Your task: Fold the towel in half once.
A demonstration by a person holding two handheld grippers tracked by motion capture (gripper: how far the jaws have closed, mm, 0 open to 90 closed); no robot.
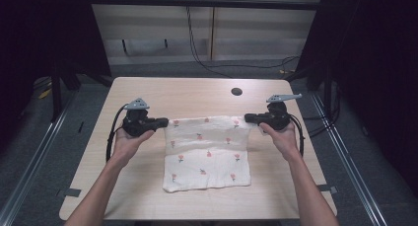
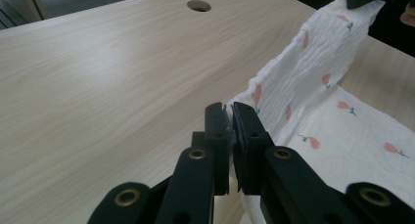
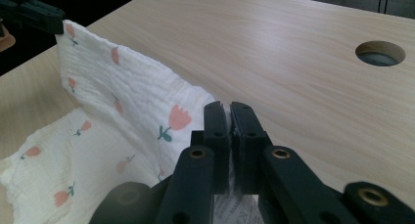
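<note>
A white cloth printed with small pink flowers lies on the light wooden table. Its far edge is raised off the surface and stretched between my two grippers. My left gripper is shut on the cloth's far left corner. My right gripper is shut on the far right corner. In the left gripper view the cloth rises in a taut band toward the other gripper. In the right gripper view the same band runs off to the upper left. The near half of the cloth rests flat.
A round cable hole sits in the table beyond the right gripper. Black cables trail from both grippers. Dark curtains and metal floor rails flank the table. Bare tabletop lies beyond the cloth.
</note>
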